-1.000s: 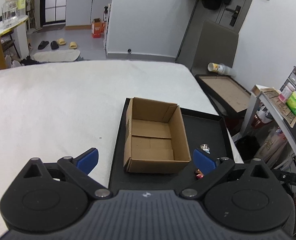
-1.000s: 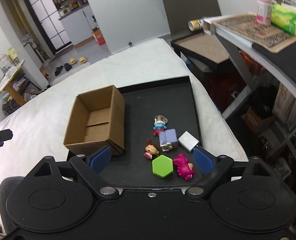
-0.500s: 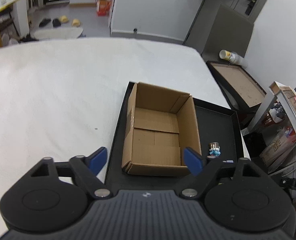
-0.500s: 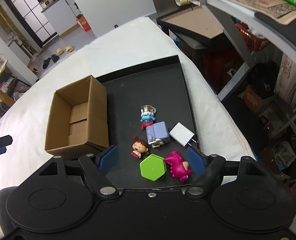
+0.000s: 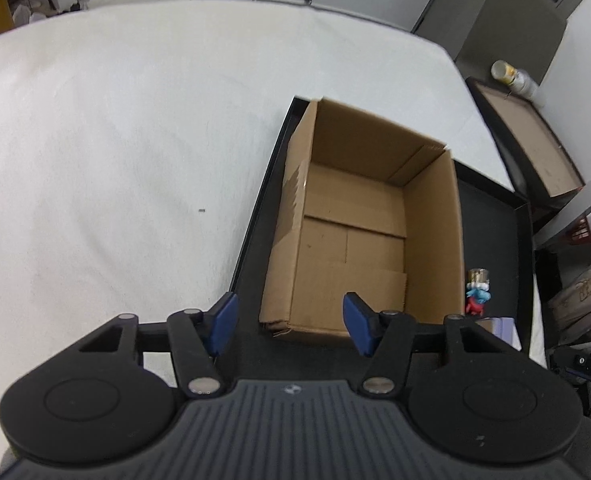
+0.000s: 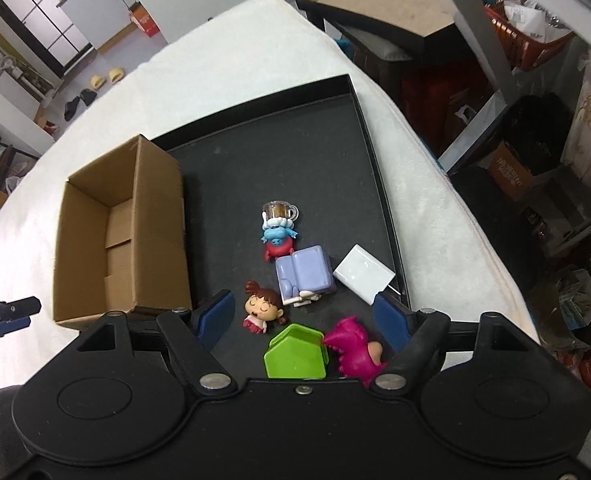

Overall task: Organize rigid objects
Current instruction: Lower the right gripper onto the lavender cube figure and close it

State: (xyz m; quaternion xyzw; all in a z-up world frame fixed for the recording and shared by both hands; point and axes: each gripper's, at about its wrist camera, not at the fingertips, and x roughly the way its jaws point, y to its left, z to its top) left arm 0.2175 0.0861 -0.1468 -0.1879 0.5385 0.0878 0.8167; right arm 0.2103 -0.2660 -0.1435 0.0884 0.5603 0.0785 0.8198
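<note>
I take the cardboard box (image 6: 121, 232) as my landmark: it stands open-topped and empty at the left end of the black tray (image 6: 379, 168), and every toy lies to the right of it on the tray floor. Nearest the box is the sleeping-girl figure (image 6: 261, 312); beyond her sit the lilac armchair toy (image 6: 305, 276) and the white charger block (image 6: 362, 274), with the blue-and-red figure (image 6: 278, 236) carrying a tiny mug behind them. The green hexagon piece (image 6: 295, 354) and the magenta dinosaur (image 6: 355, 350) are closest to my right gripper (image 6: 301, 318), whose jaws stand apart with nothing between the pads; they have just been narrowing a little. My left gripper (image 5: 289, 322) hangs over the box's near wall, jaws also apart and empty, and they have just been closing markedly. I judge nothing is sorted yet. The risk I see on the right is crowding: hexagon and dinosaur touch, so a descent on one could nudge or pinch the other, and the dinosaur's rounded body may squirt out of flat pads. On the left, one pad sits above the box interior and one outside it, so dropping further could clip the rim and shove or tip the light box, perhaps sliding it toward the figures.
</note>
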